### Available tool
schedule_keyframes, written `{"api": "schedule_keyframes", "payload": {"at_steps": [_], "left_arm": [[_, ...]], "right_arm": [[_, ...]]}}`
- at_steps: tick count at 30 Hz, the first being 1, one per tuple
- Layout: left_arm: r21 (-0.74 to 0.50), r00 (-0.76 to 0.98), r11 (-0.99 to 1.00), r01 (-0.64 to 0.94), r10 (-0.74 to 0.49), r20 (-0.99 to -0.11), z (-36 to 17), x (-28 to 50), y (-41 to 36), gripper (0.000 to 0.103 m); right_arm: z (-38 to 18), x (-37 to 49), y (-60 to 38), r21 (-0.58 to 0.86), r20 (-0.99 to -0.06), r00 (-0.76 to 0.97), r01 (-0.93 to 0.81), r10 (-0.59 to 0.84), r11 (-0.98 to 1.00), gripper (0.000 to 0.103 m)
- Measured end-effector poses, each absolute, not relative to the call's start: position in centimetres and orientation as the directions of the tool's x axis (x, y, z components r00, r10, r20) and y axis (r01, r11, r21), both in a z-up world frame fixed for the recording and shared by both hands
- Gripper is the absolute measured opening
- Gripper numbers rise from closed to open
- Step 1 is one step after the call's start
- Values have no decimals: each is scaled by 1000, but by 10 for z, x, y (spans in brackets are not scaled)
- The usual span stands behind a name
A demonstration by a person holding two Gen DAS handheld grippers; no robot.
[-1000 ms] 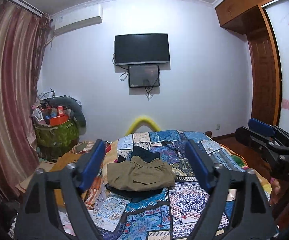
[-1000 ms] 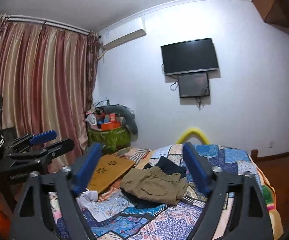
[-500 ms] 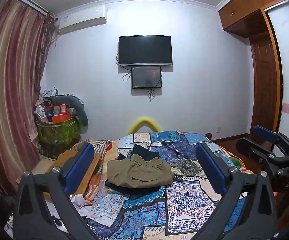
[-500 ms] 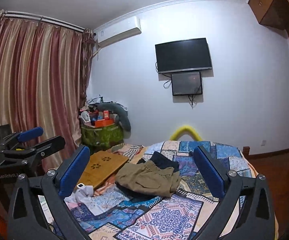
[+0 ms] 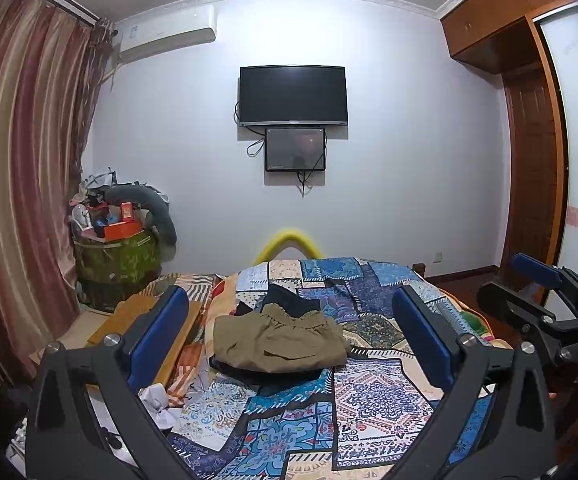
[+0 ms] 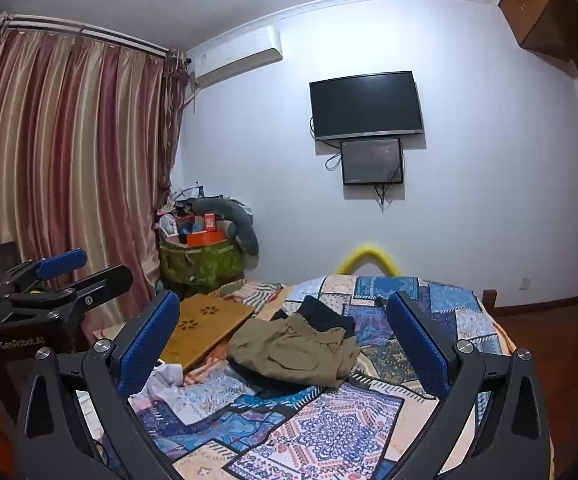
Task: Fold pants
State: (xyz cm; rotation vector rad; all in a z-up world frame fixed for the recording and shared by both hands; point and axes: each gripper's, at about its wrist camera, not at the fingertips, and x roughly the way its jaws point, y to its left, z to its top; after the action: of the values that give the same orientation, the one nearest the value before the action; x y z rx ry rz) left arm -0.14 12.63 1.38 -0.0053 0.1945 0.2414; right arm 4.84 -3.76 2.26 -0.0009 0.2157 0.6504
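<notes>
Folded olive-khaki pants (image 5: 279,342) lie on the patchwork bedspread (image 5: 373,396), on top of a dark garment (image 5: 289,304). They also show in the right wrist view (image 6: 293,350). My left gripper (image 5: 289,336) is open and empty, held well back from the pants and above the bed. My right gripper (image 6: 285,342) is open and empty too, equally far back. Each gripper shows at the edge of the other's view: the right one (image 5: 545,300) and the left one (image 6: 69,280).
A wooden lap tray (image 6: 205,328) leans at the bed's left side, with crumpled white cloth (image 6: 161,380) in front of it. A full green basket (image 5: 117,256) stands by the curtain. A TV (image 5: 293,96) hangs on the far wall. A wooden wardrobe (image 5: 537,160) stands right.
Both grippers have opened wider and pulled back and up from the bed. The pants lie where they were.
</notes>
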Motion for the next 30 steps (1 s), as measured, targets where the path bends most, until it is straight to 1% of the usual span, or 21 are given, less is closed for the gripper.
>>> {"api": "schedule_keyframes", "payload": {"at_steps": [30], "left_arm": [[17,955,978,-208,207,-211,8,5,128,103]], "right_arm": [[24,47,-48,80,-211,785,-580,582,811,103]]}}
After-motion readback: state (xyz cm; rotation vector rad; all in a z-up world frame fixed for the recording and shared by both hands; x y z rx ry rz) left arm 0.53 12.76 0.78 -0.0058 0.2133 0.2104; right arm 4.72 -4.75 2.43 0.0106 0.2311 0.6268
